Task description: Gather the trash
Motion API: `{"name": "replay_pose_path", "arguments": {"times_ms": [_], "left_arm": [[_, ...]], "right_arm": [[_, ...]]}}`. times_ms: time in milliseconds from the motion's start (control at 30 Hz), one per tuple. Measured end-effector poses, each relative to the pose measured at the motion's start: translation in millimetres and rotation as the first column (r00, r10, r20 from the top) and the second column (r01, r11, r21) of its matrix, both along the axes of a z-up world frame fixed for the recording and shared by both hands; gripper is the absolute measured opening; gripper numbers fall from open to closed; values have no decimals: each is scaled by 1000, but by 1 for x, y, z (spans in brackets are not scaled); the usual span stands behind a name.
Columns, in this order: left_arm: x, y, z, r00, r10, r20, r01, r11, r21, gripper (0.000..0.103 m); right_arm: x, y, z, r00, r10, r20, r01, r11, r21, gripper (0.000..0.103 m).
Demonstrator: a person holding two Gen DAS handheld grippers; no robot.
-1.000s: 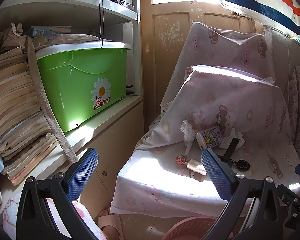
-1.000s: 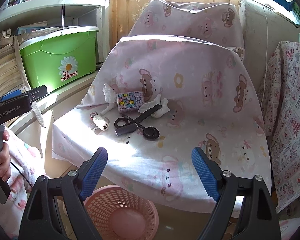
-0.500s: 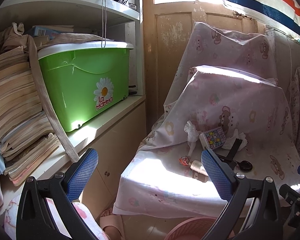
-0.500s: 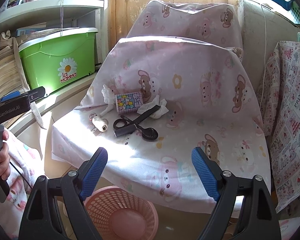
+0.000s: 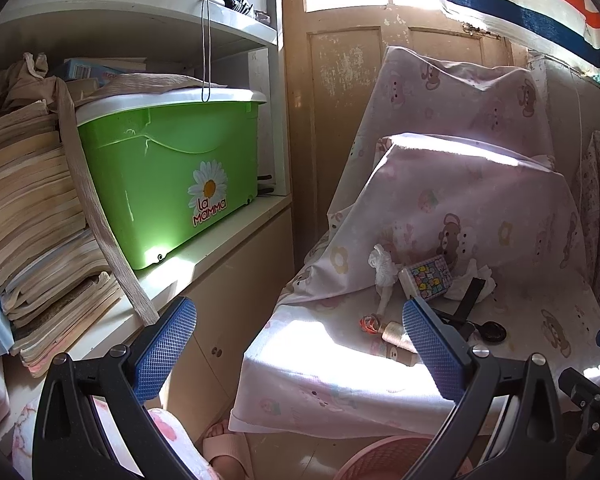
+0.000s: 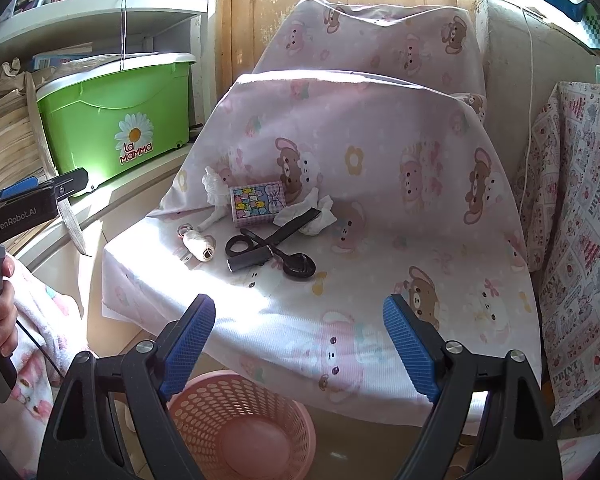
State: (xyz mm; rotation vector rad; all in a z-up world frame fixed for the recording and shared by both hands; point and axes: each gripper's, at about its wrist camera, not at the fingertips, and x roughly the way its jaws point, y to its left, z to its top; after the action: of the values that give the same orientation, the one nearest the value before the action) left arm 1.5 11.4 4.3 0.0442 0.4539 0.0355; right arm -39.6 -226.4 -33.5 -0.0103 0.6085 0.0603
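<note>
A chair draped in pink bear-print cloth (image 6: 380,272) carries a twisted white tissue (image 6: 214,190), a crumpled white tissue (image 6: 320,216), a patterned small box (image 6: 258,204), a spool of thread (image 6: 198,244), black scissors (image 6: 260,248) and a black spoon (image 6: 298,266). A pink mesh basket (image 6: 240,428) stands on the floor in front of the chair. My right gripper (image 6: 298,344) is open and empty, above the basket, short of the seat. My left gripper (image 5: 300,344) is open and empty, left of the chair; the twisted tissue (image 5: 382,270) and box (image 5: 428,282) lie beyond it.
A green lidded bin (image 5: 168,184) and stacked books (image 5: 28,216) fill the shelf on the left, over a cabinet (image 5: 228,320). A wooden door (image 5: 340,100) is behind the chair. Printed cloth (image 6: 580,220) hangs on the right. A slippered foot (image 5: 228,448) is on the floor.
Both grippers have drifted slightly; the left view has shifted a little to the left and the right view a little closer to the seat. Nothing was picked up.
</note>
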Motion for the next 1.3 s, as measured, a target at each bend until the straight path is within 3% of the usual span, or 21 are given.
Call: {"name": "replay_pose_path", "arguments": {"times_ms": [700, 1033, 1300], "left_arm": [[1, -2, 0, 1000, -15, -14, 15, 1000, -10, 102], [-3, -16, -4, 998, -57, -7, 57, 997, 42, 102], [-2, -20, -12, 997, -78, -24, 78, 996, 38, 102]], "right_arm": [[0, 1, -1, 1000, 11, -6, -11, 1000, -4, 87], [2, 4, -7, 999, 20, -32, -20, 1000, 6, 88], [6, 0, -11, 998, 11, -59, -8, 999, 47, 88]]}}
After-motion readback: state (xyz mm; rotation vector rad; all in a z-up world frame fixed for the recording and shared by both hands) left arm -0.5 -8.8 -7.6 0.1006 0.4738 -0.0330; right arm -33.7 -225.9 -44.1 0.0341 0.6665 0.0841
